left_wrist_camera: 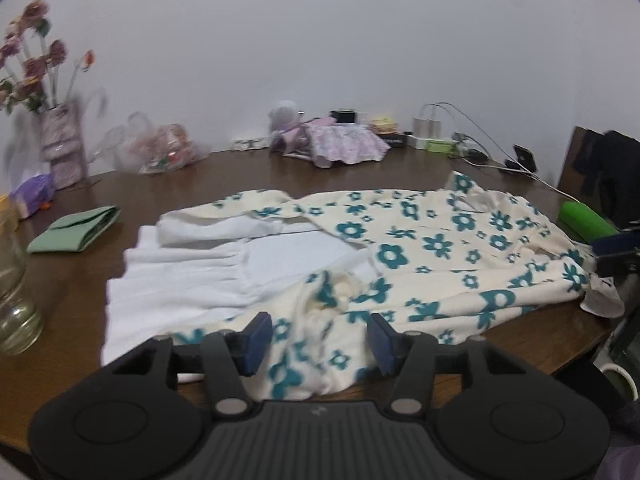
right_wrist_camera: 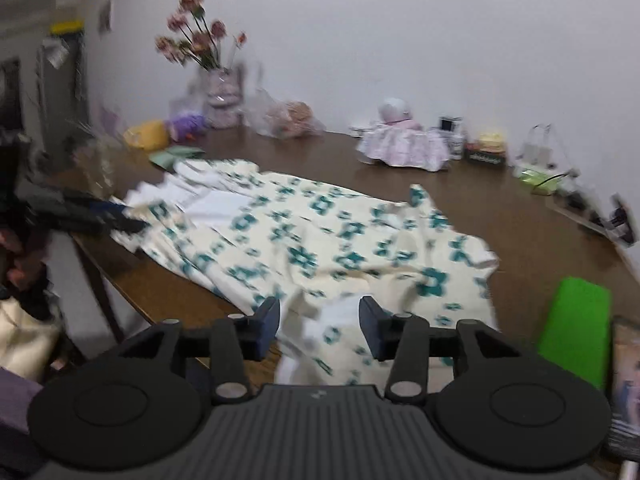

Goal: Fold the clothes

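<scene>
Floral garment (left_wrist_camera: 420, 248) on table (left_wrist_camera: 248, 176), both grippers' fingers spread (cloth between, unpinched)

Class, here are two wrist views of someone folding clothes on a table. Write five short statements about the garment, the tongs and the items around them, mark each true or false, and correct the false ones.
1. The garment has teal flowers on cream. True.
2. The garment is already a small neat square. False: it lies spread and rumpled across the table.
3. The left tongs stand open, cloth lying between the pads. True.
4. A vase of flowers stands at the table's far side. True.
5. The right tongs are clamped on the green block. False: they are open over the garment; the block lies to their right.
</scene>
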